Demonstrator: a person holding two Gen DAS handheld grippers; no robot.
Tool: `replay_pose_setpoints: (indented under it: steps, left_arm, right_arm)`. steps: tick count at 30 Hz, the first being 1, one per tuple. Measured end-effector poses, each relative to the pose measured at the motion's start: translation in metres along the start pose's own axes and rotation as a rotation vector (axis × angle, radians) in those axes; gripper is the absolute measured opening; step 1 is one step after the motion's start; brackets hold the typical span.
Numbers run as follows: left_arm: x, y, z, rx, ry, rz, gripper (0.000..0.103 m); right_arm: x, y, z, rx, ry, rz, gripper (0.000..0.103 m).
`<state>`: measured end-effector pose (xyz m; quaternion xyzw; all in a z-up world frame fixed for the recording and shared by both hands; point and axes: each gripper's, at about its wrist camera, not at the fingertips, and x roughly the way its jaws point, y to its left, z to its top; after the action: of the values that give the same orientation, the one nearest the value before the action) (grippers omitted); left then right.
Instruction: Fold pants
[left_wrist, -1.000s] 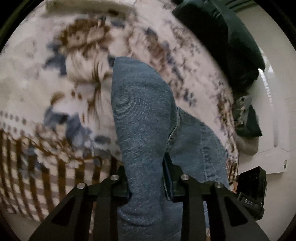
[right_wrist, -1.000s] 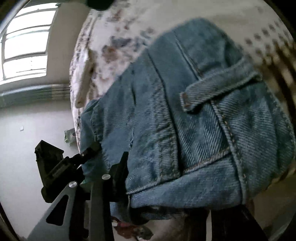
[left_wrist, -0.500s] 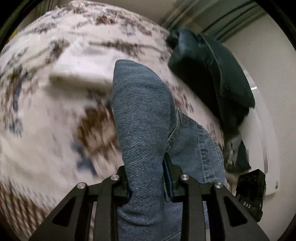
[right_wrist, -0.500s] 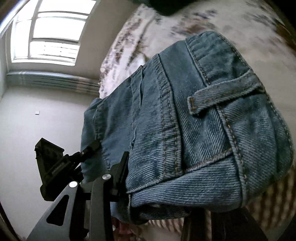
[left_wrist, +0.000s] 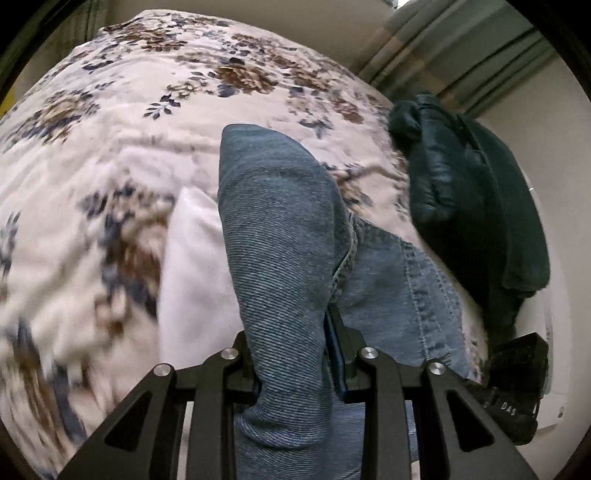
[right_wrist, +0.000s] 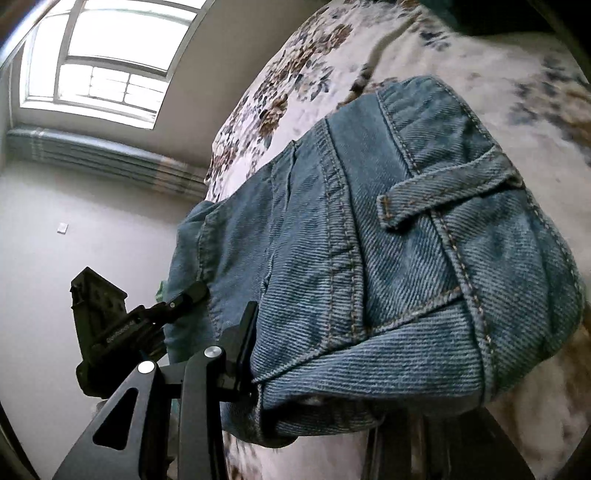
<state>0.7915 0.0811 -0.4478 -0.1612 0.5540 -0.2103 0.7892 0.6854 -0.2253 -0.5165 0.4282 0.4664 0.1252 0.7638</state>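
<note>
Blue denim pants (left_wrist: 280, 236) hang between both grippers above a floral bedspread (left_wrist: 122, 122). My left gripper (left_wrist: 291, 354) is shut on a bunched fold of the denim, which rises between its fingers. My right gripper (right_wrist: 317, 369) is shut on the waistband end (right_wrist: 424, 277), where a belt loop (right_wrist: 439, 192) and seams show; its right finger is hidden by the cloth. The left gripper also shows in the right wrist view (right_wrist: 122, 325), gripping the far edge of the pants.
A dark green jacket (left_wrist: 469, 192) lies on the bed's right side beside a white wall. A window (right_wrist: 107, 55) and striped curtain (right_wrist: 110, 162) are off to the left. The other gripper's body (left_wrist: 517, 391) shows at lower right.
Both grippers have lifted and carried the pants forward over the bed; the view has moved from the checked border to the floral middle. Both grips are unchanged.
</note>
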Motion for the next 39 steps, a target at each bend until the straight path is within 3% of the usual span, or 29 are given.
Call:
replay_pose_setpoints:
  steps: [1, 2, 4, 5, 6, 9, 12, 16, 19, 21, 26, 29, 39]
  left_arm:
    - [0.017, 0.018, 0.010, -0.013, 0.029, 0.019, 0.031]
    - [0.026, 0.027, 0.014, -0.023, 0.050, 0.045, 0.035]
    - [0.052, 0.054, 0.014, -0.015, 0.106, 0.185, 0.038]
    - [0.055, 0.062, 0.011, -0.011, 0.105, 0.186, 0.049]
    - [0.055, 0.068, 0.007, -0.008, 0.098, 0.198, 0.066]
    - [0.047, 0.074, -0.007, 0.030, 0.071, 0.205, 0.076]
    - [0.044, 0.080, -0.016, 0.002, 0.075, 0.193, 0.079]
    - [0.030, 0.056, -0.020, 0.047, 0.045, 0.311, 0.078]
    - [0.009, 0.023, -0.029, 0.101, -0.018, 0.395, 0.080]
    - [-0.002, 0.005, -0.036, 0.121, -0.035, 0.433, 0.099]
    - [-0.031, -0.031, -0.056, 0.127, -0.070, 0.495, 0.101]
    - [-0.044, -0.047, -0.066, 0.099, -0.079, 0.486, 0.101]
    - [-0.126, -0.119, -0.114, 0.095, -0.160, 0.506, 0.101]
  right_arm:
    - [0.015, -0.003, 0.007, -0.001, 0.011, -0.019, 0.040]
    - [0.033, -0.010, 0.014, 0.029, 0.038, -0.048, 0.048]
    - [0.051, -0.025, 0.016, 0.061, 0.087, -0.133, 0.056]
    - [0.056, -0.029, 0.014, 0.039, 0.110, -0.179, 0.063]
    - [0.052, -0.030, 0.008, 0.012, 0.119, -0.202, 0.073]
    - [0.041, -0.030, -0.004, -0.070, 0.129, -0.276, 0.077]
    - [0.038, -0.040, -0.009, -0.063, 0.151, -0.327, 0.081]
    - [0.057, -0.022, 0.018, -0.035, 0.162, -0.397, 0.095]
    - [0.046, 0.008, 0.021, -0.123, 0.108, -0.496, 0.096]
    - [0.035, 0.030, 0.020, -0.214, 0.068, -0.626, 0.096]
    - [0.003, 0.060, 0.003, -0.318, 0.035, -0.783, 0.097]
    - [-0.021, 0.080, -0.007, -0.362, 0.009, -0.818, 0.097]
    - [-0.142, 0.144, -0.059, -0.477, -0.085, -0.780, 0.097]
